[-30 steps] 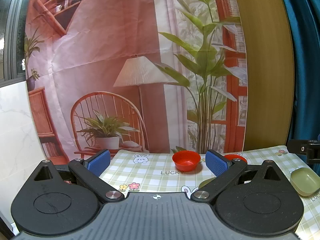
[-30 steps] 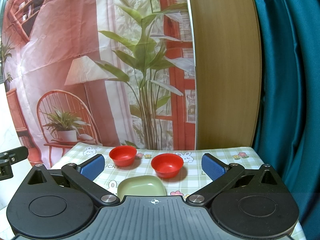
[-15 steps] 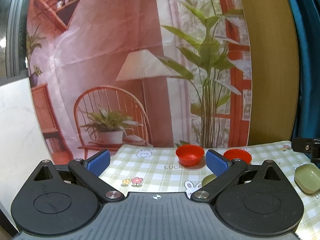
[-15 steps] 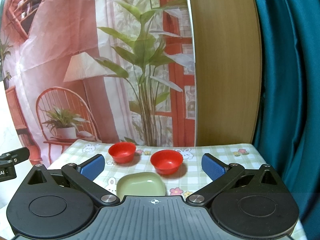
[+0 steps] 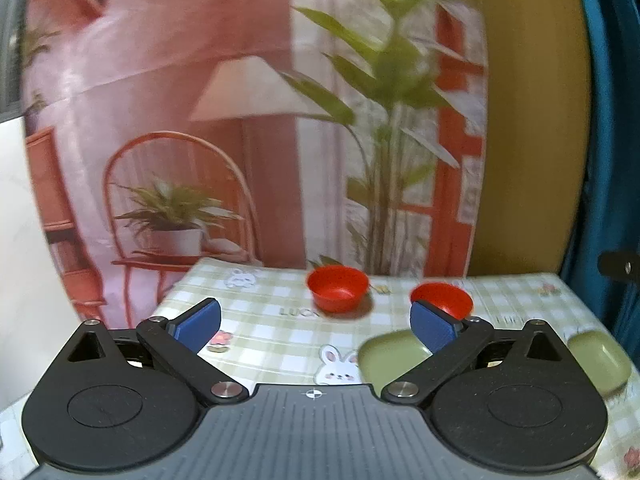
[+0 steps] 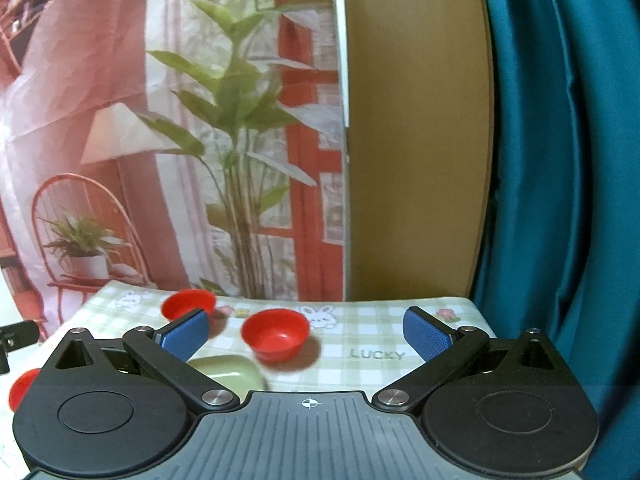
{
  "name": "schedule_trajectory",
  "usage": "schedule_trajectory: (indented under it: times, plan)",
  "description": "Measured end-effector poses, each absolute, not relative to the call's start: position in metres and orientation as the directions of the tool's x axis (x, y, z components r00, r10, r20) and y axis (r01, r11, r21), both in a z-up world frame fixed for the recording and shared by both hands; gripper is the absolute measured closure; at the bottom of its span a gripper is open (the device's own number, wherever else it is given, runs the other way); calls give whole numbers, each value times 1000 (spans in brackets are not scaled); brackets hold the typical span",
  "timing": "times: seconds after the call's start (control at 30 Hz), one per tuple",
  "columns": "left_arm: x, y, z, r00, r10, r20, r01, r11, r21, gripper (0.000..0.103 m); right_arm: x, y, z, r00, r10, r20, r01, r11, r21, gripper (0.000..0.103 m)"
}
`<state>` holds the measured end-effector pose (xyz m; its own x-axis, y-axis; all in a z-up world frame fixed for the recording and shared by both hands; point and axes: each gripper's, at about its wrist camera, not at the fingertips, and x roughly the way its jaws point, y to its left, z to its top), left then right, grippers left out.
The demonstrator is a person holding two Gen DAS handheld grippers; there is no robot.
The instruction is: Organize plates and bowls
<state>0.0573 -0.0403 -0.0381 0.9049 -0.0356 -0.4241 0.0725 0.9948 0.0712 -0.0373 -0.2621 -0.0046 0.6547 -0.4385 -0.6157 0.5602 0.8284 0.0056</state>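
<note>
In the left wrist view, two red bowls point(image 5: 338, 288) point(image 5: 442, 299) stand at the back of the checked tablecloth point(image 5: 272, 308); two pale green plates point(image 5: 390, 354) point(image 5: 596, 356) lie nearer. My left gripper point(image 5: 316, 326) is open and empty above the cloth. In the right wrist view, a red bowl point(image 6: 276, 334) sits ahead between the fingers, another red bowl point(image 6: 186, 304) sits behind the left fingertip, and a green plate point(image 6: 230, 370) lies close in front. A third red object point(image 6: 22, 388) shows at the far left. My right gripper point(image 6: 306, 334) is open and empty.
A printed backdrop with a chair, lamp and plant point(image 5: 240, 120) hangs behind the table. A wooden panel point(image 6: 416, 140) and a teal curtain point(image 6: 560, 160) stand at the right. The table's right edge runs close to the curtain.
Both views have tilted down and moved nearer to the table. The right gripper has shifted right, so the bowls and plate now sit further left in its view. Both grippers stay open.
</note>
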Motion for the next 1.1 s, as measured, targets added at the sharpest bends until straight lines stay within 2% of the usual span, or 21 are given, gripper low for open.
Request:
schedule_trajectory:
  times: [0.1, 0.17, 0.27, 0.43, 0.57, 0.73, 0.93, 1.1]
  plan:
    - [71, -58, -49, 889, -58, -455, 113, 989, 95, 6, -39, -276, -17, 638, -438, -634, 562, 827, -5, 1]
    - [83, -68, -56, 872, -68, -484, 132, 986, 98, 16, -40, -285, -25, 627, -436, -646, 565, 825, -9, 1]
    - [100, -83, -67, 841, -112, -529, 176, 982, 72, 25, -42, -301, -37, 617, -421, -665, 564, 826, 1, 2]
    - [118, -110, -81, 835, -127, -535, 206, 974, 90, 28, -43, -326, -54, 593, -418, -688, 570, 821, -8, 5]
    - [133, -129, -91, 812, -165, -560, 242, 968, 65, 42, -46, -343, -65, 577, -419, -701, 572, 820, -18, 6]
    - [147, -153, -104, 783, -179, -596, 278, 957, 77, 52, -46, -362, -78, 559, -410, -721, 566, 824, -29, 12]
    - [155, -176, -116, 764, -209, -610, 328, 940, 90, 56, -45, -386, -98, 519, -395, -758, 572, 820, -35, 18]
    - [162, -186, -126, 723, -284, -629, 358, 934, -11, 56, -50, -402, -108, 497, -390, -776, 578, 815, -39, 22]
